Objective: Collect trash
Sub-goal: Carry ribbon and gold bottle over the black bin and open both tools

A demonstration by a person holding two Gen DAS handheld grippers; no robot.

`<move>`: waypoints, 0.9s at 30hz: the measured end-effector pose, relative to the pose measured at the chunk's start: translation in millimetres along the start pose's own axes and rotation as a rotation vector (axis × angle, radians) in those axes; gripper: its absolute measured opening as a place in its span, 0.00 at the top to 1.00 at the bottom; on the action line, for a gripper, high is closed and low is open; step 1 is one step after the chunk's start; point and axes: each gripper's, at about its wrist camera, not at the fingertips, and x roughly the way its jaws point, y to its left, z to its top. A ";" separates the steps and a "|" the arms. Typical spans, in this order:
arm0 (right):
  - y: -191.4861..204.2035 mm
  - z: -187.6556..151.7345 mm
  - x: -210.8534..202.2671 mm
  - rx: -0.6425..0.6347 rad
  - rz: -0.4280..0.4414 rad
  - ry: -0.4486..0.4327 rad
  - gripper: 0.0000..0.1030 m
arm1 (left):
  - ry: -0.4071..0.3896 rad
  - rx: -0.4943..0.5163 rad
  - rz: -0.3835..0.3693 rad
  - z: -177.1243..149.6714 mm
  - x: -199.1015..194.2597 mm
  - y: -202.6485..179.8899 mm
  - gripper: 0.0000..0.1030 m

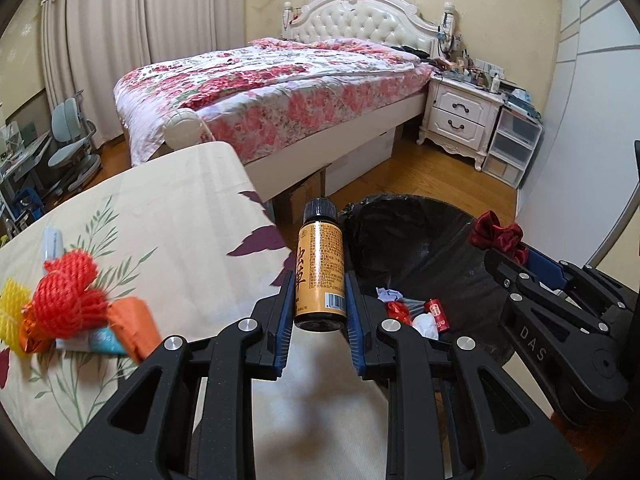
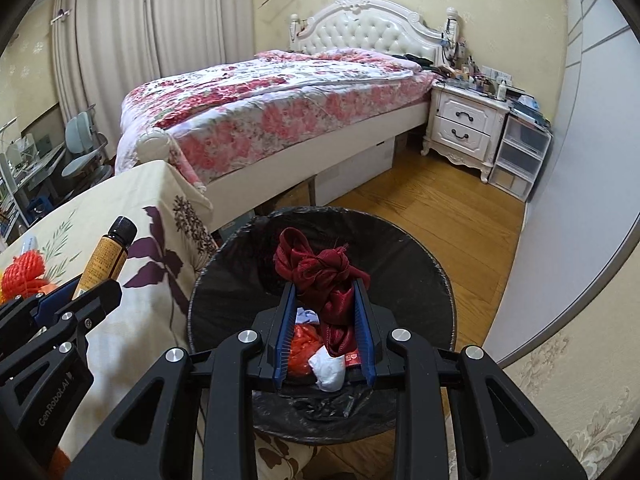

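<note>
Left wrist view has the left gripper [image 1: 319,280] angled downward, its two blue-padded jaws pinching one amber bottle [image 1: 320,264] by the lower body, with the black cap pointing up and away. The bottle hangs just outside the near-left rim of the black-lined trash bin [image 1: 416,240], over the edge of the cloth-covered table [image 1: 180,208].

In the same view the right gripper [image 1: 516,252] reaches in from the right side of the bin, pointing down and across its rim. It carries one crumpled dark red ribbon [image 1: 498,236] at its tips. From the right wrist view, that gripper [image 2: 325,296] sits directly above the bin's opening [image 2: 420,280], jaws pressed against the ribbon [image 2: 320,272], which bunches above and trails down between the pads. The left gripper [image 2: 76,296] shows at the left of the bin, tilted up to the right with the bottle [image 2: 106,256] sticking out of it.

Inside the bin lie several scraps: two small red packets [image 1: 436,312], a white crumpled tissue [image 2: 330,370], an orange-red wad [image 2: 304,344] and a bluish-white paper bit [image 1: 386,294].

Left of the bin, on the table, rest one orange-red foam net [image 1: 68,300], one yellow foam net [image 1: 14,312], one orange wrapper [image 1: 134,324] and one white tube [image 1: 54,242] lying partly under them.
</note>
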 end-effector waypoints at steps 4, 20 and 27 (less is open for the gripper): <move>-8.5 0.9 7.9 0.018 -0.017 0.006 0.72 | 0.016 0.012 0.005 5.6 13.7 -7.5 0.78; -22.4 0.9 20.0 0.042 -0.045 0.024 0.66 | 0.048 0.054 0.006 14.6 38.6 -26.6 0.70; -23.6 0.0 16.7 0.050 -0.064 0.013 0.57 | 0.022 0.054 0.024 15.0 34.4 -24.9 0.43</move>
